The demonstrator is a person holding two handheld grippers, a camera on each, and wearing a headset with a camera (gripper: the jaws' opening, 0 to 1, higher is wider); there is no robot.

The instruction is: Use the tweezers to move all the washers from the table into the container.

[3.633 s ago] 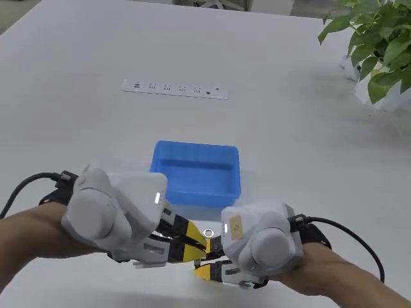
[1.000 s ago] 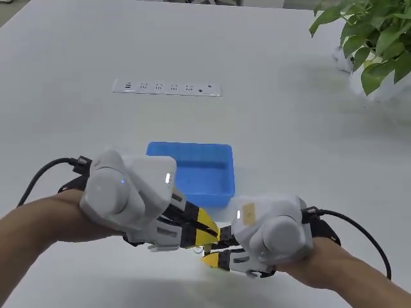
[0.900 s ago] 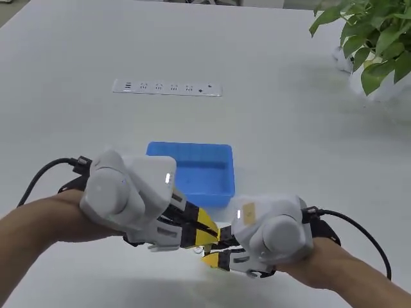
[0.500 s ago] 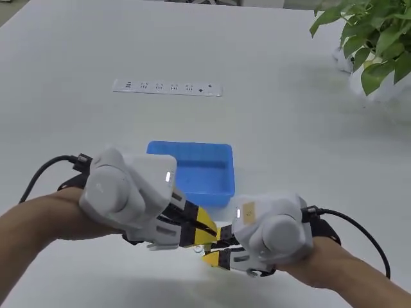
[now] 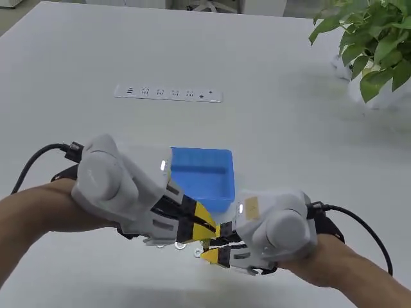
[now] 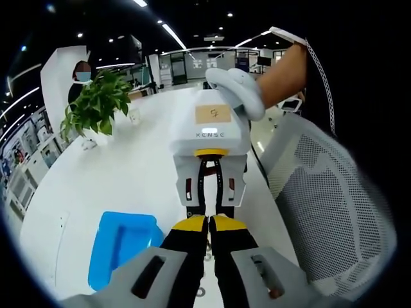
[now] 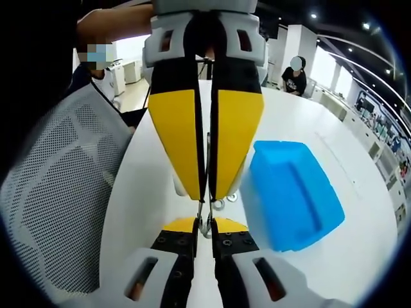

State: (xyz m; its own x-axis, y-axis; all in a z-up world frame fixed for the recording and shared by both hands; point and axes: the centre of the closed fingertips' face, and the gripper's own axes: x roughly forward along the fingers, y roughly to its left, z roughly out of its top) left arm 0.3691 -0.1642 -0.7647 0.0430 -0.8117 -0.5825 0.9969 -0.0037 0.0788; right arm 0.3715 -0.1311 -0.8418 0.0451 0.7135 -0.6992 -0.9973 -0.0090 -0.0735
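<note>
Pinching the thin metal tweezers (image 7: 203,215) end to end, our left gripper (image 6: 210,223) and right gripper (image 7: 204,234) were both clamped on them, tool running along the blue plastic container (image 7: 263,192); one small silver washer (image 7: 219,204) lay just beside the tweezers, container-side.

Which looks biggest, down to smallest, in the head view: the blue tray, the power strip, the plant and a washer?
1. Plant, though the frame edge cuts it off.
2. Tray, partly hidden; close to the plant, so their order is unsure.
3. Strip, long but thin.
4. Washer, tiny.
</note>
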